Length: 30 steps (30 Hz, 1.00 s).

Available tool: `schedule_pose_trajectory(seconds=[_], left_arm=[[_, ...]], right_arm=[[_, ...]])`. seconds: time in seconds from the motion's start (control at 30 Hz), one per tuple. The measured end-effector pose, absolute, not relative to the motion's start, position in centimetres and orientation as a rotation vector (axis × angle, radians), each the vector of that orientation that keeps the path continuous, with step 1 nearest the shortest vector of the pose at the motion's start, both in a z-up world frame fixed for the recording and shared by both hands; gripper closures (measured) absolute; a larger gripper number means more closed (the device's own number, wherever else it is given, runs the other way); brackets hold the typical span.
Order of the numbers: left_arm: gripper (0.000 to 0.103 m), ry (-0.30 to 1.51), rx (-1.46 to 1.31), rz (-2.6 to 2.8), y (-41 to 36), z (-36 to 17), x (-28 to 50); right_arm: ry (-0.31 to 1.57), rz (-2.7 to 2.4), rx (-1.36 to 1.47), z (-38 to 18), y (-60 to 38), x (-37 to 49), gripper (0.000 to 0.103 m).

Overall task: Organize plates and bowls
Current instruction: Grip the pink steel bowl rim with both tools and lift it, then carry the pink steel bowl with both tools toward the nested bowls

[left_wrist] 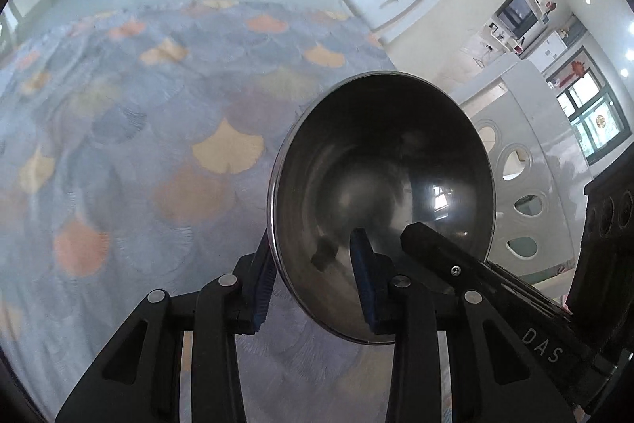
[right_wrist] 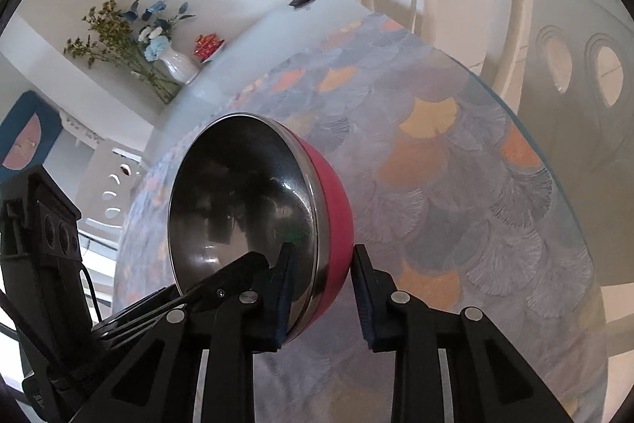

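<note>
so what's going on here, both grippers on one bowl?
Yes. A person holds a gripper in each hand, and both straddle the wall of the same bowl, steel inside and red outside. The left gripper has one finger inside and one outside; the right gripper likewise on the opposite side. The bowl is tilted on edge above the patterned tablecloth. No plates are in view.

Bowl (right_wrist: 253, 209) glossy steel inside, red outside; tablecloth (left_wrist: 138, 145) matt
</note>
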<state>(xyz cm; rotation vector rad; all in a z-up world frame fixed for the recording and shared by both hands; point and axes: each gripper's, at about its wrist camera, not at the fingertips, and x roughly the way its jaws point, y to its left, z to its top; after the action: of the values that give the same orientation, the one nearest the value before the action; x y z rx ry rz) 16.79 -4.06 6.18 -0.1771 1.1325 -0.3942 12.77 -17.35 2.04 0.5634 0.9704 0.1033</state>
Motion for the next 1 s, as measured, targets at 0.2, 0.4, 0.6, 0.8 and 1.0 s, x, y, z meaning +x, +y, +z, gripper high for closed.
schedule_pose_trajectory(seconds=[0.2, 0.4, 0.6, 0.8, 1.0], left_arm=[[0.071, 1.076, -0.184, -0.388, -3.2, 8.4, 15.5], [0.071, 0.973, -0.228, -0.381, -1.8, 12.2, 14.0], [0.071, 0.937, -0.240, -0.362, -0.7, 14.0, 11.3], [0.071, 0.971, -0.308, -0.335, 1.0, 13.4, 8.1], [0.070, 0.990, -0.404, -0.302, 3.4, 12.6, 5.8]], right_arm=[[0.947, 0.150, 0.557, 3.5, -16.2, 11.9, 0.076], [0.958, 0.205, 0.527, 4.8, -14.8, 11.2, 0.076], [0.973, 0.262, 0.572, 5.3, -13.6, 9.2, 0.076], [0.991, 0.271, 0.581, 5.0, -13.6, 7.0, 0.078], [1.008, 0.255, 0.626, 4.2, -14.7, 4.9, 0.080]])
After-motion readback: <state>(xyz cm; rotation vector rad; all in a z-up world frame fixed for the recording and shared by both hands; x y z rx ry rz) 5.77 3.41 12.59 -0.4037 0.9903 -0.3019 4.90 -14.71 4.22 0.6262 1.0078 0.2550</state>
